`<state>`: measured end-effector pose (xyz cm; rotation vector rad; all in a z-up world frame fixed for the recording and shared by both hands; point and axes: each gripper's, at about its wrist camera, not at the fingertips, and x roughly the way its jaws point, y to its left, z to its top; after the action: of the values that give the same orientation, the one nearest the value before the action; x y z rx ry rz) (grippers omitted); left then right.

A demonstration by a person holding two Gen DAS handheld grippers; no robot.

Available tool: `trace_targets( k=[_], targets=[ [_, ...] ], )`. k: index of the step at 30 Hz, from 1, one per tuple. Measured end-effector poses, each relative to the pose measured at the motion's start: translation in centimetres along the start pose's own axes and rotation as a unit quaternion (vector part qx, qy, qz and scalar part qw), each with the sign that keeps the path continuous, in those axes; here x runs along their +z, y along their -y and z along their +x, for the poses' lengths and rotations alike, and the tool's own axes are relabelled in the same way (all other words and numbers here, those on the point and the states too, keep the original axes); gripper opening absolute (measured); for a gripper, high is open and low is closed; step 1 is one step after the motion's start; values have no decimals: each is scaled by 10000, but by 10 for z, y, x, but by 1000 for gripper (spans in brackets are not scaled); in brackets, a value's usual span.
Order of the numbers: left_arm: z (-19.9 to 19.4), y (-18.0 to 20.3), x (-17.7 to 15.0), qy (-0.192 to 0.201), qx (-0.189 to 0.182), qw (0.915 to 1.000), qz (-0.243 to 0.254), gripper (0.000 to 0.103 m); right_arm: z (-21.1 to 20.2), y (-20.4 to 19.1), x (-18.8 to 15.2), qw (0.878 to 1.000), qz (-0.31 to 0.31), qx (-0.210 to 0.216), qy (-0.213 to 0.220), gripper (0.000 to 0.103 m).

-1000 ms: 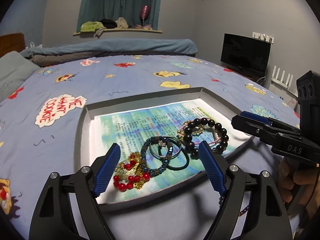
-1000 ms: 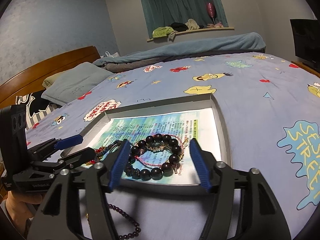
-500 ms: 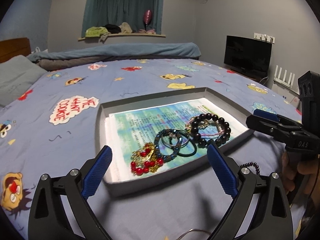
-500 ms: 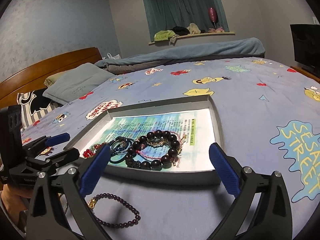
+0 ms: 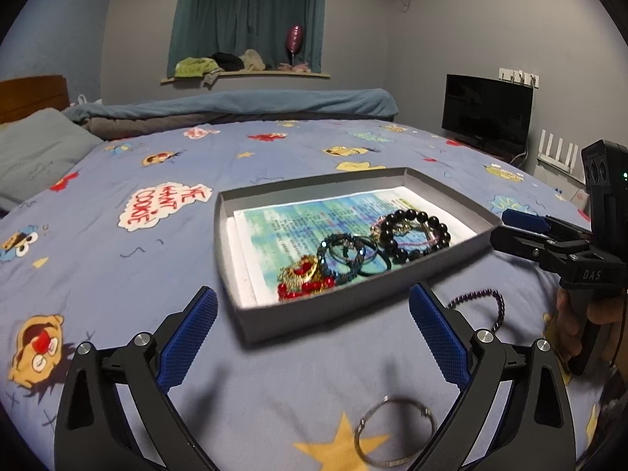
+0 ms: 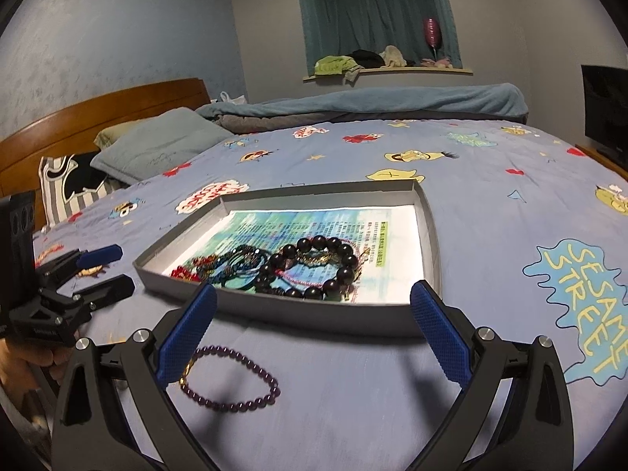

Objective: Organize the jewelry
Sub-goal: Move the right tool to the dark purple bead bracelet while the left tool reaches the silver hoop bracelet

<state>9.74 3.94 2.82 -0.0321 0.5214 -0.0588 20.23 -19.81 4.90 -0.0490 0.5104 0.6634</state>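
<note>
One grey tray (image 5: 353,306) is seen on the bed. Four bracelets, possibly more in the tangle, are counted inside it. Two pieces are found outside: one purple beaded bracelet (image 6: 231,376) and one silver bangle (image 5: 394,429). Two grippers are counted.

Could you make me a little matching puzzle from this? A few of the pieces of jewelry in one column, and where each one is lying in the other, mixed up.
Things:
1. black bead bracelet
2. purple bead bracelet
3. silver ring bangle
4. red bead piece

Places:
A. on the bedsheet, over a yellow star
B. in the tray, at its near left corner in the left view
C. in the tray, toward its right side
D. on the bedsheet, just in front of the tray

Pairs: 1-C, 2-D, 3-A, 4-B
</note>
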Motion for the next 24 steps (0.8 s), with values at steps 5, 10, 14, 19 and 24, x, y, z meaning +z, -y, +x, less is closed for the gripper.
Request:
trace_targets(
  k=[5,10,14,19,24],
  targets=[
    [-13,7,-11,-38,-77,9999,118,97,-5,-6,-5,9998,-167,39,-41,97],
    [-24,14,-23,-119,-292,9993,181,97,-10,-10,-10,9997,-229,58,-82,97],
    [-25,24,-32,-277,-380,9982,366,97,-13,-10,-14,9996,-230,83,-149,97],
    [-21,32,-39,-441,-436,9966,547,97,-13,-13,-17,9992,-249,173,-266,97],
    [-14,35,-41,-636,-501,9948,613,97,-10,-14,-21,9983,-279,215,-474,97]
  ],
)
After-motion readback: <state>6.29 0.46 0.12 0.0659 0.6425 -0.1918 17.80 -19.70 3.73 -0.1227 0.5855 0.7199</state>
